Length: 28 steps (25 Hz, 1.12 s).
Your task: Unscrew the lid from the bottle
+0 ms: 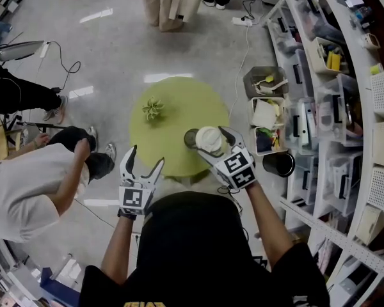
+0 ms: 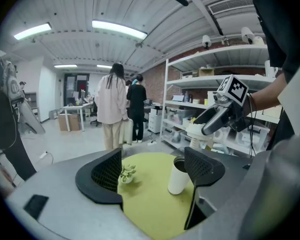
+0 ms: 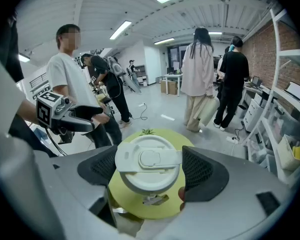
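Observation:
A white bottle [image 1: 191,138] stands upright and open-topped on the round green table [image 1: 179,107]. In the left gripper view the bottle [image 2: 178,178] is partly behind the right-hand jaw. Its white lid [image 1: 208,137] is off, held just right of the bottle's mouth by my right gripper [image 1: 212,143]. The right gripper view has the lid [image 3: 147,159] filling the space between the pads, with the right gripper [image 3: 149,173] shut on it. My left gripper [image 1: 146,158] hangs open and empty at the table's near left edge, apart from the bottle; its jaws stand wide in the left gripper view [image 2: 152,159].
A small green plant [image 1: 152,109] sits on the table's left part. Shelves with storage bins [image 1: 320,94] line the right side, and a black bin [image 1: 278,164] stands near the table. A person crouches at the left [image 1: 32,184]; others stand beyond the table [image 1: 169,2]. Cables cross the floor.

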### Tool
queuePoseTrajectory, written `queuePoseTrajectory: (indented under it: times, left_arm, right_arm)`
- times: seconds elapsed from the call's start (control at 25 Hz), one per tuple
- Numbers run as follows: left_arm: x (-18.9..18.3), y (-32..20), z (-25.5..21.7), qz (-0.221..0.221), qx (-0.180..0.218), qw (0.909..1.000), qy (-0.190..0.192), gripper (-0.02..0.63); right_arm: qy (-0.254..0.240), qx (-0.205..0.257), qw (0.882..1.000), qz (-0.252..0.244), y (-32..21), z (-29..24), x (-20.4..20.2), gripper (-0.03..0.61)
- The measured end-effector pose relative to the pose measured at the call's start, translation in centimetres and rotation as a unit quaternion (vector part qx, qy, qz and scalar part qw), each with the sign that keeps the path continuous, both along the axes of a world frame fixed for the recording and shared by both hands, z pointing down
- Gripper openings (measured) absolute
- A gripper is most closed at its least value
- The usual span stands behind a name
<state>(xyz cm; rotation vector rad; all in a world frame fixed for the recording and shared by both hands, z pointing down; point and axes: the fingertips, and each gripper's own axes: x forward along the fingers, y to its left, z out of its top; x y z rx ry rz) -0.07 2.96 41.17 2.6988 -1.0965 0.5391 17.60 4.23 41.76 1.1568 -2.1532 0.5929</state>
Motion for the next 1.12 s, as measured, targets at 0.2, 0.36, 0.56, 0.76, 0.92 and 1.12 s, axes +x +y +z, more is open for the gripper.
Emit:
queuePoseTrajectory:
  times: [0.2,0.36,0.56,0.76,0.92,1.12]
  left_arm:
    - [-0.3,-0.2,-0.1,-0.002,0.001,1.0000,0.003,0.403]
    - [-0.3,-0.2,-0.2,-0.003,-0.002,1.0000,0.004,0.403]
    - [-0.4,-0.4,-0.3,0.009,-0.002,0.9999,-0.008,0.403]
    - [-0.6,-0.4,-0.3,0.002,0.001,1.0000,0.007,0.403]
    - [-0.8,-0.6,-0.1,-0.003,-0.002,0.9999,0.014,0.403]
    - [-0.9,-0.6,0.4,0.007,-0.005,1.0000,0.001,0.403]
  right_arm:
    - [0.003,0.005,1.000,0.000,-0.1,-0.1,0.1,0.405]
    - [0.004,0.008,1.000,0.002,0.1,0.1,0.1,0.405]
    - [0.008,0.008,1.000,0.003,0.0,0.3,-0.1,0.405]
    - [0.007,0.008,1.000,0.008,0.0,0.0,0.0,0.405]
    - [0.008,0.012,1.000,0.007,-0.3,-0.2,-0.1,0.405]
    - [0.009,0.016,1.000,0.000,-0.7,-0.4,-0.2,0.405]
